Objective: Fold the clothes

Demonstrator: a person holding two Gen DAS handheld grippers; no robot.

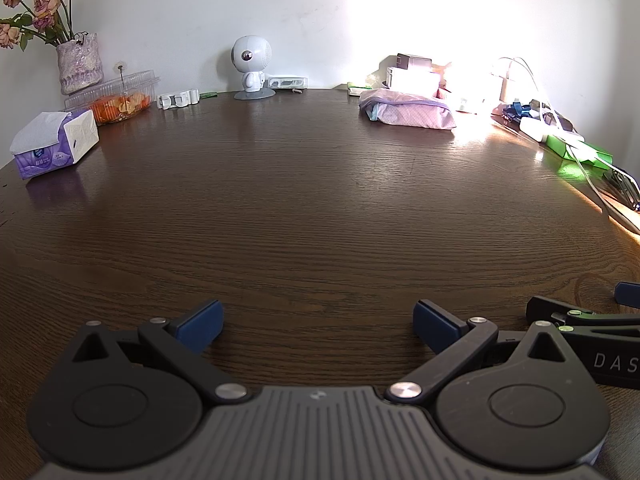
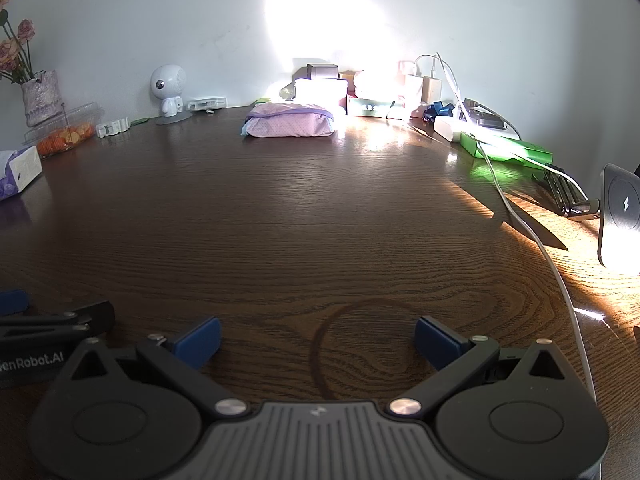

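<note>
I see a dark wood-grain table (image 1: pixel 312 184) filling the frame, pale wall (image 1: pixel 192 12) across the top, hard glare at upper right, sunlit patch on the table's right edge, vase (image 1: pixel 78 63) of dried roses upper left, clutter along the far edge.
</note>
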